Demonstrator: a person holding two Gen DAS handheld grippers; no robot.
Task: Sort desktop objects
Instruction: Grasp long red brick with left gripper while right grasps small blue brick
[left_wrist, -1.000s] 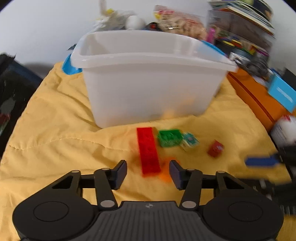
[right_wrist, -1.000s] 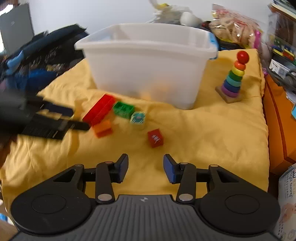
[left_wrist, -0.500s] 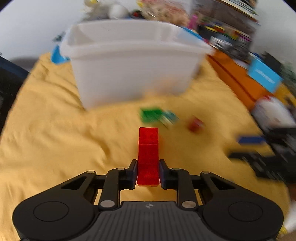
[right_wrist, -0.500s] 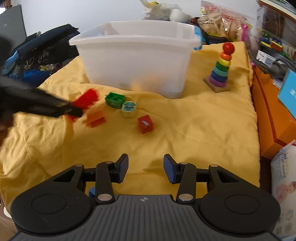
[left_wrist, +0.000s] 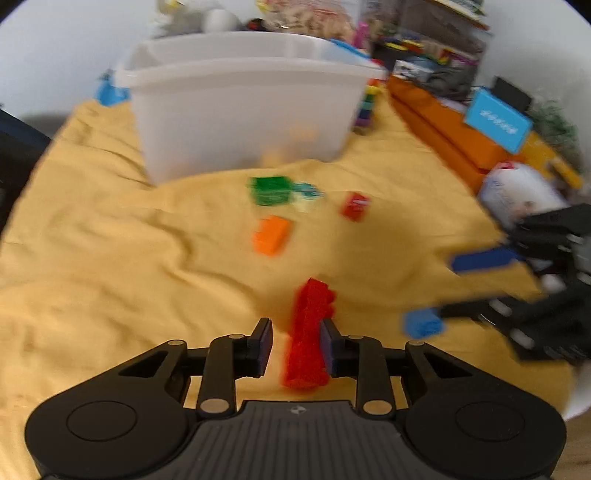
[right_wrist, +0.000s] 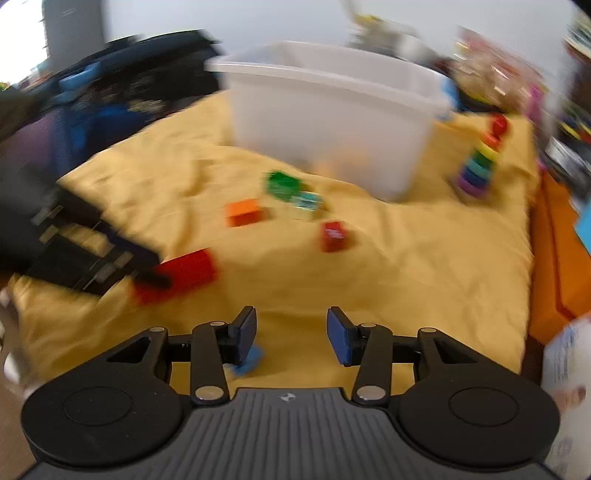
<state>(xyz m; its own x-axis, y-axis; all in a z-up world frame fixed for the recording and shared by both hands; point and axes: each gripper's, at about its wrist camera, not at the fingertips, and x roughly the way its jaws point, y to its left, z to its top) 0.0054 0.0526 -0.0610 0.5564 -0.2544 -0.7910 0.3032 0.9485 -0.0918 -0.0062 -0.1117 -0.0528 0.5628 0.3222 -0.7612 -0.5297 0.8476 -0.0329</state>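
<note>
Long red brick (left_wrist: 309, 336): between the left gripper (left_wrist: 295, 345) fingers, against the right pad, gap at the left pad, grip uncertain; above yellow cloth (left_wrist: 110, 258); right gripper (right_wrist: 291, 334) wide open, holding nothing; white bin (left_wrist: 243, 103) beyond; orange brick (left_wrist: 271, 234), green brick (left_wrist: 269, 190) lying near it.

1. Right gripper (right_wrist: 291, 334), jaws apart, over a yellow cloth (right_wrist: 406, 280).
2. Left gripper (right_wrist: 147, 275), at left, meets a long red brick (right_wrist: 184, 273).
3. White bin (right_wrist: 332, 122) behind scattered blocks.
</note>
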